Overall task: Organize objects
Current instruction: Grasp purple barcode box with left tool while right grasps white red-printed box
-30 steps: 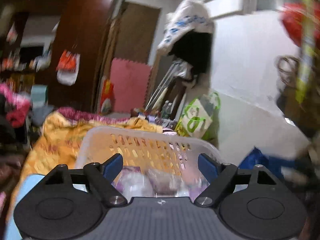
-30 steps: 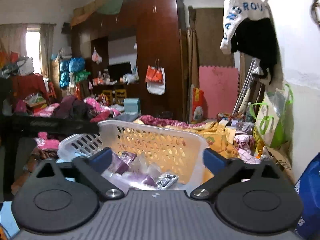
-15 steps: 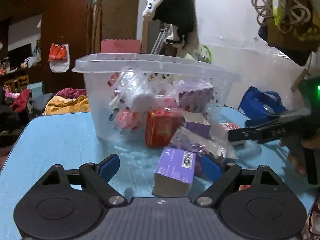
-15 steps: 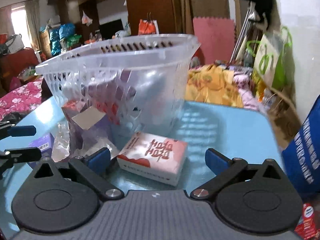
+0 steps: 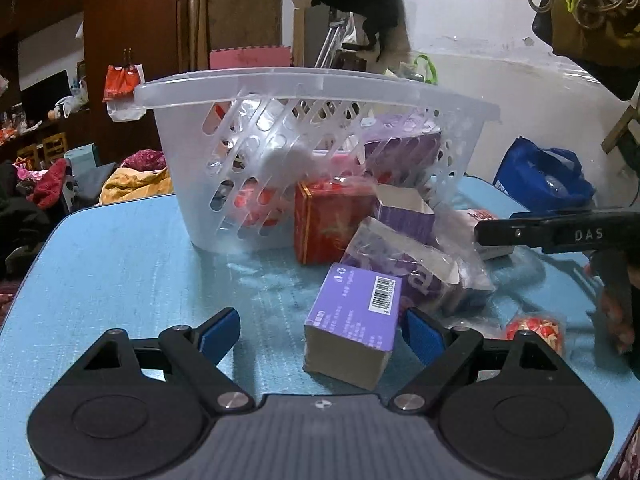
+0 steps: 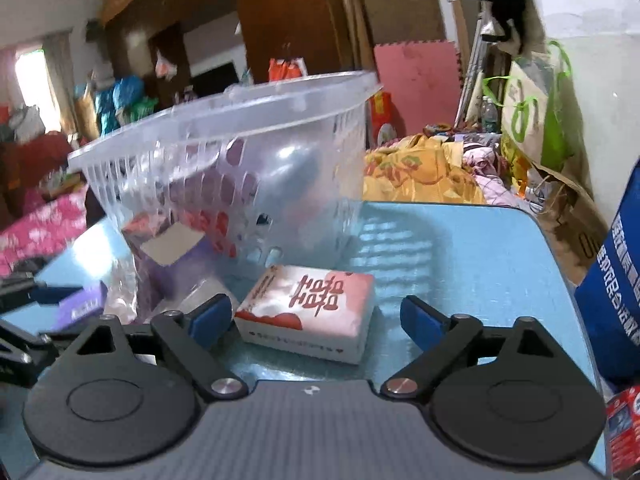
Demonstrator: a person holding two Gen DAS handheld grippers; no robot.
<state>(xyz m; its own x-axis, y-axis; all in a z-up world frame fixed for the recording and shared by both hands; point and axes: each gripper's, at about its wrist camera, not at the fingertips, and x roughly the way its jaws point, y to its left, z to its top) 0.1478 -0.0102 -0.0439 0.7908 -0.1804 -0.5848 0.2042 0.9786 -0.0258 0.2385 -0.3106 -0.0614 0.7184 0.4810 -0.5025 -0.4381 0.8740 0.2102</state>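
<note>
Both spread: left gripper (image 5: 320, 334), right gripper (image 6: 316, 318); basket (image 5: 320, 84) blurs contents (boxes?).

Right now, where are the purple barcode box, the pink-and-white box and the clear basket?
purple barcode box (image 5: 356, 304), left wrist view, on its top face beside the barcode.
pink-and-white box (image 6: 312, 300), right wrist view, on its printed top face.
clear basket (image 5: 312, 82), left wrist view, on its near rim.

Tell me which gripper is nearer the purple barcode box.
Left. The left gripper is open with the purple barcode box between its fingers; the right gripper is open around the pink and white box, farther off.
</note>
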